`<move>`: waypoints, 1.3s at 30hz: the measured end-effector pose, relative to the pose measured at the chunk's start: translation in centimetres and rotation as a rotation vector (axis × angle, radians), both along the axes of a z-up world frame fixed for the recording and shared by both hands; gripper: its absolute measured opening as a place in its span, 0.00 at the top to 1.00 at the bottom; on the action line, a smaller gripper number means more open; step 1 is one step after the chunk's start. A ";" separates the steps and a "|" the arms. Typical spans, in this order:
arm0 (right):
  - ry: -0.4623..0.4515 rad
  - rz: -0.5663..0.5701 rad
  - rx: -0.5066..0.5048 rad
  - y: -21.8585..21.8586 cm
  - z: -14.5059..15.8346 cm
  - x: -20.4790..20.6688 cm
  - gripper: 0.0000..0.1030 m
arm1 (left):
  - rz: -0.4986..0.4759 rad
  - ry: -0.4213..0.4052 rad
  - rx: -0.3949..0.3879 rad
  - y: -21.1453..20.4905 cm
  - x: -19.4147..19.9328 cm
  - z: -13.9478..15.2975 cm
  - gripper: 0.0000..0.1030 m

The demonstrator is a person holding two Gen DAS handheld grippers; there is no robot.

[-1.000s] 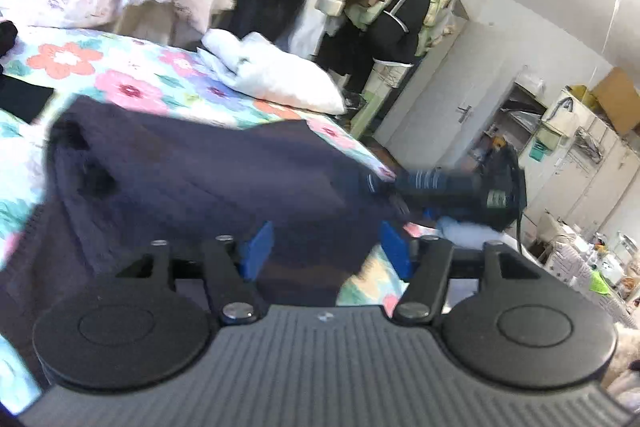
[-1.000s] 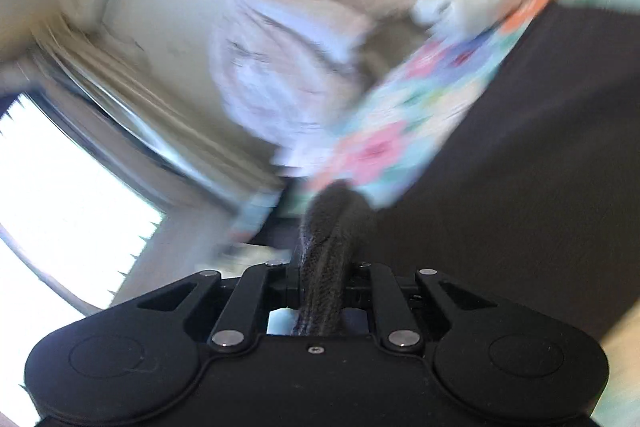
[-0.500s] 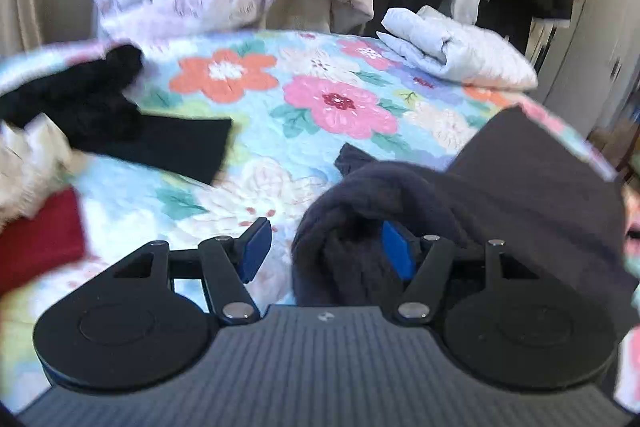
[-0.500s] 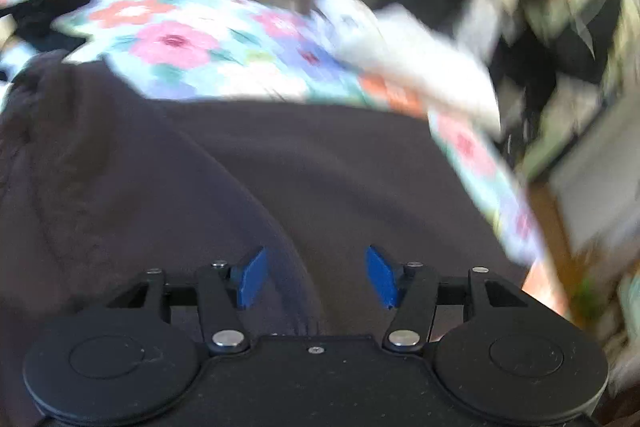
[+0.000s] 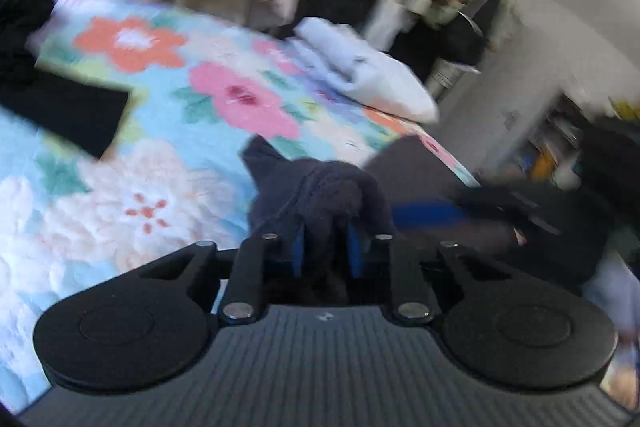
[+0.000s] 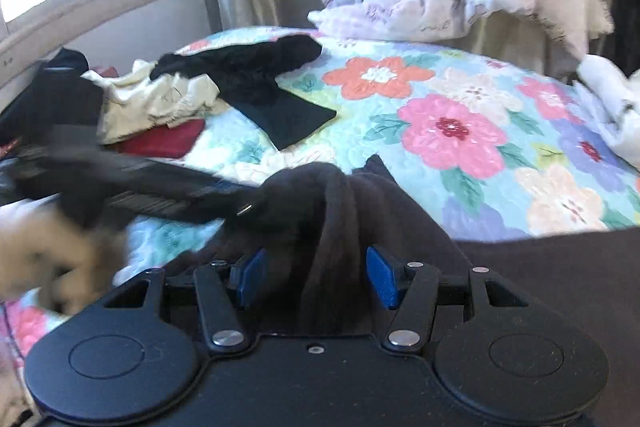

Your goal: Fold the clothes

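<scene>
Now the left gripper (image 5: 323, 247), its fingers having just closed, is pinching the dark sweater (image 5: 320, 187) lying on the floral bed (image 5: 160, 131); at three o'clock, the right gripper (image 6: 316, 277) is gaping around a fold.

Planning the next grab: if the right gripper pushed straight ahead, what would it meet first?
Probably the dark garment bunched between the right gripper's open fingers; beyond it lies the floral quilt.

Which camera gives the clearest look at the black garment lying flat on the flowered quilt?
The right wrist view. There the black garment is sharp and shows whole, from its crumpled upper part to its flat squared end on the flowered quilt. In the left wrist view it is blurred and cut off by the left edge.
</scene>
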State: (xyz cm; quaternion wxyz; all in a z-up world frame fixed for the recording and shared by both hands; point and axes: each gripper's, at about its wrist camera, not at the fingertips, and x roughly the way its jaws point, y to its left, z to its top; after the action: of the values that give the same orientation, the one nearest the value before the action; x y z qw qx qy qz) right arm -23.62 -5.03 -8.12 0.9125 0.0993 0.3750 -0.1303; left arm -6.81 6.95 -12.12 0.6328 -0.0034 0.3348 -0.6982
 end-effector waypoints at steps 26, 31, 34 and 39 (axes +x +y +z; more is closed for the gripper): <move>0.019 -0.021 -0.542 5.9 2.6 -6.3 0.92 | 0.067 -0.043 -0.081 4.8 1.7 3.1 0.32; 0.027 -0.063 -0.471 4.9 1.7 -6.9 0.92 | 0.019 0.148 -0.024 2.3 2.4 -0.1 0.34; -0.003 -0.116 -0.401 3.3 1.7 -7.3 0.92 | -0.193 0.018 -0.111 2.5 -0.4 1.4 0.72; -0.115 -0.199 -0.220 0.1 2.3 -7.7 0.90 | -0.147 -0.181 -0.040 2.6 -3.5 3.3 0.79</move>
State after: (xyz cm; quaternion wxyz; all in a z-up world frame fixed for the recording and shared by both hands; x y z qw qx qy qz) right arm -31.37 -4.95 -5.85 0.9203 0.0431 0.2938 -0.2545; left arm -10.31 9.59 -8.83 0.6074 0.0716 0.2616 -0.7466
